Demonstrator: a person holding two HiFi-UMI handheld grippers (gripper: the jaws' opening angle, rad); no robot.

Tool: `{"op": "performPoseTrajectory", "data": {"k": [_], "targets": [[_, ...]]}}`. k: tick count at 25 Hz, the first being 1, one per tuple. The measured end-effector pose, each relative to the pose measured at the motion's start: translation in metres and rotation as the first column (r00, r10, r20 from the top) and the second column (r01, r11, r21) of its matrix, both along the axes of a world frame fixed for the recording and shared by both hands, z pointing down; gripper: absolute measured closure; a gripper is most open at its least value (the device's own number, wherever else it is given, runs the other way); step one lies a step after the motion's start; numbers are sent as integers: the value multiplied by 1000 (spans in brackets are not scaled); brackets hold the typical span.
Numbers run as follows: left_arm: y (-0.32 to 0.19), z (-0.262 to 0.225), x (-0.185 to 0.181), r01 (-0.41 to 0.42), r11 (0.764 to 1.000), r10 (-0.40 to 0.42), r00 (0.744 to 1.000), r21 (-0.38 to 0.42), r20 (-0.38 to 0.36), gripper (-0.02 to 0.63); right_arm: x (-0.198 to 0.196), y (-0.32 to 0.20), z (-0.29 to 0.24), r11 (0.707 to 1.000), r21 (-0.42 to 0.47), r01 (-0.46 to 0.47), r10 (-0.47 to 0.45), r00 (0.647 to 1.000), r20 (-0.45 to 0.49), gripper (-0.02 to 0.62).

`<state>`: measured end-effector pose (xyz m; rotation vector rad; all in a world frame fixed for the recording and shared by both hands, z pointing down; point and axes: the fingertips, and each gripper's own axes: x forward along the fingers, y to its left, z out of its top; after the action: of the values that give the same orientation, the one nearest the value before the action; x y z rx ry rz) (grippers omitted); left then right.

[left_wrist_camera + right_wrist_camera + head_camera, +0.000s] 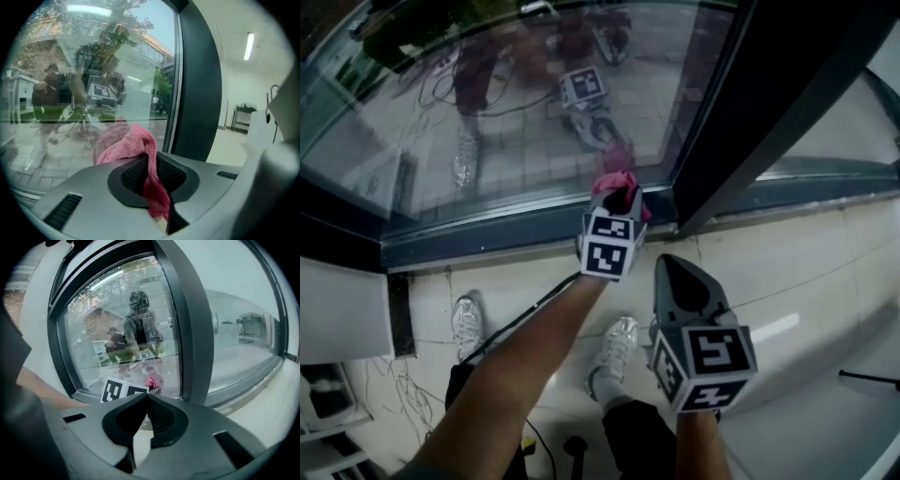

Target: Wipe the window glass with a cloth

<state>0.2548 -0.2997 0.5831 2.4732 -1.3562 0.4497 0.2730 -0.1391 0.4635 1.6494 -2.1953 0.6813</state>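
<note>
My left gripper point(150, 161) clamps the pink cloth point(136, 143) at the lower edge of the window glass point(534, 103); my right gripper point(146, 397), jaws together and empty, sits back from the glass.

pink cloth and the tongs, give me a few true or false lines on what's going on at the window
The left tongs are shut on the pink cloth. True.
The right tongs hold a second cloth. False: they are shut with nothing between them.
The pink cloth is held by the bottom edge of the window glass, near the dark frame post. True.
The right tongs are closer to the glass than the left tongs. False: they are further back, over the floor tiles.
</note>
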Motion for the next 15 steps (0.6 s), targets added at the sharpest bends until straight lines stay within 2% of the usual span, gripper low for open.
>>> {"op": "performPoseTrajectory", "data": {"k": [5,15], "targets": [[-7,2,17,11,1000,-11,1000,-6,-21,555,7,-1,-16,999,48,-20,19,1000,19,588],[-6,1,50,-45,999,45,998,-6,-53,557,21,3,-7,999,26,-41,41,999,33,588]]}}
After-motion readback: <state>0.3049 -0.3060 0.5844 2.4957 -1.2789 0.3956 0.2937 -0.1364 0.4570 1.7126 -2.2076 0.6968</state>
